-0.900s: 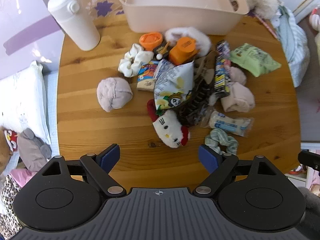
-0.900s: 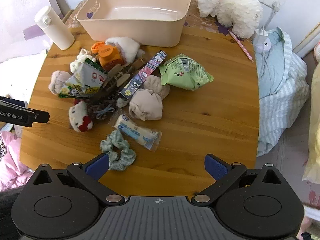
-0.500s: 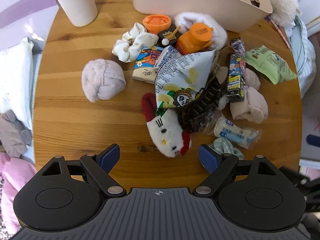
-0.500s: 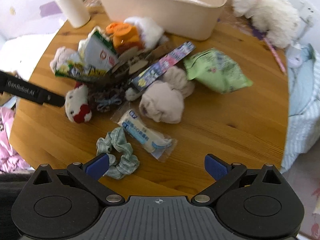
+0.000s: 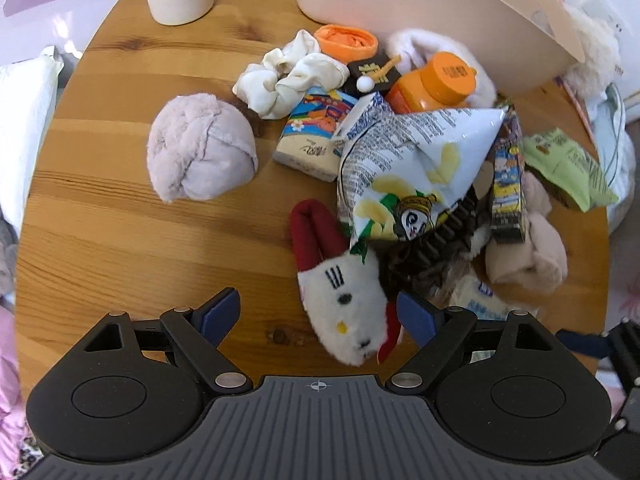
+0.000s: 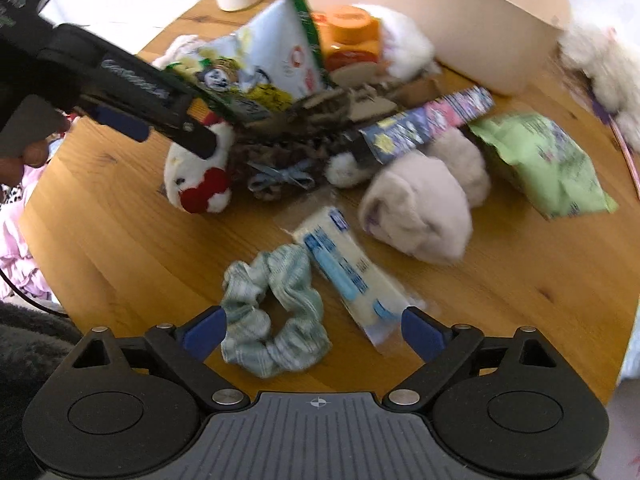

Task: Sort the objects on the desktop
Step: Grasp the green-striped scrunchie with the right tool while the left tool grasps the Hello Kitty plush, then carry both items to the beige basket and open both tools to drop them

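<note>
Left gripper (image 5: 320, 316) advanced (jaws wide); cat plush (image 5: 344, 312) between fingers (image 5: 218, 314).

Cat plush (image 5: 344, 308), green scrunchie (image 6: 272, 312) etc. heaped on table (image 5: 120, 240).

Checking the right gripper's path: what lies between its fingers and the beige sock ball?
In the right wrist view, the green scrunchie and a clear-wrapped snack packet lie between the right gripper and the sock ball.

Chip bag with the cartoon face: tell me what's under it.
The chip bag lies over a dark toothed hair claw and overlaps the white plush cat. An orange bottle sits behind. Anything deeper is covered.
</note>
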A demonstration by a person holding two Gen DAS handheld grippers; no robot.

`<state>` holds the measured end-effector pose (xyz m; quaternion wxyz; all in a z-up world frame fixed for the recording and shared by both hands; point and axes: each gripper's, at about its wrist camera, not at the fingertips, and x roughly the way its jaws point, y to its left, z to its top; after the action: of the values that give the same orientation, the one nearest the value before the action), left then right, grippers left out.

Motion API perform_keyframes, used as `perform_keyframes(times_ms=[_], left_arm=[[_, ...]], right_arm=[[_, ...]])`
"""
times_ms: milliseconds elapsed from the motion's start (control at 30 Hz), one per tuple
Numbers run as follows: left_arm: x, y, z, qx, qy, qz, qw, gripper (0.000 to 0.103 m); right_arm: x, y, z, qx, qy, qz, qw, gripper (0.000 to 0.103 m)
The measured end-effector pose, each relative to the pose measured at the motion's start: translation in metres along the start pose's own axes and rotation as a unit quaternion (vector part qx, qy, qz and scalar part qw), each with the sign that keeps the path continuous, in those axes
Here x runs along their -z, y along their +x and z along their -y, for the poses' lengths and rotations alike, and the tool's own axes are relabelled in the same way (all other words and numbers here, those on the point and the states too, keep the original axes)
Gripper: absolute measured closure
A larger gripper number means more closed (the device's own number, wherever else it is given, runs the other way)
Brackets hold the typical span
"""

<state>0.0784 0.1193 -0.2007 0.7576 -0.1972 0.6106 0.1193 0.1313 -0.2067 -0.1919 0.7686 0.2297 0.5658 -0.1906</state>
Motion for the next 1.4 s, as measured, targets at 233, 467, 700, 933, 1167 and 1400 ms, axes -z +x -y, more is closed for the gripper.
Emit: perform_keyframes(times_ms=[233, 467, 700, 933, 1167, 1400], left_arm=[[0.006, 0.016, 0.008, -0.015, 0.025, 0.015, 0.9995, 0.017], [0.011, 0.032, 0.011, -0.023, 0.031, 0.018, 0.9991, 0.035], [0.014, 0.029, 0.019, -0.051, 0.065, 0.03, 0.9961, 0.058], [0.016, 0.022, 0.006, -0.053, 0.039, 0.027, 0.9975, 0.06], [0.015, -0.007, -0.008, -0.051, 0.02, 0.05, 0.9973, 0.06], [0.005, -0.04, -0.022, -0.065, 0.008, 0.086, 0.9941, 0.06]], right_arm=[[-0.004, 0.029, -0.016, 0.011, -0.02, -0.016, 1.0, 0.014], [-0.002, 0.035, -0.014, 0.024, -0.01, -0.013, 1.0, 0.026], [0.005, 0.034, 0.004, 0.008, 0.033, -0.019, 0.999, 0.07], [0.011, 0.023, 0.014, -0.013, 0.054, -0.004, 0.998, 0.084], [0.008, -0.012, 0.023, -0.007, 0.041, 0.04, 0.998, 0.086], [-0.01, -0.044, 0.047, 0.031, 0.043, 0.081, 0.995, 0.086]])
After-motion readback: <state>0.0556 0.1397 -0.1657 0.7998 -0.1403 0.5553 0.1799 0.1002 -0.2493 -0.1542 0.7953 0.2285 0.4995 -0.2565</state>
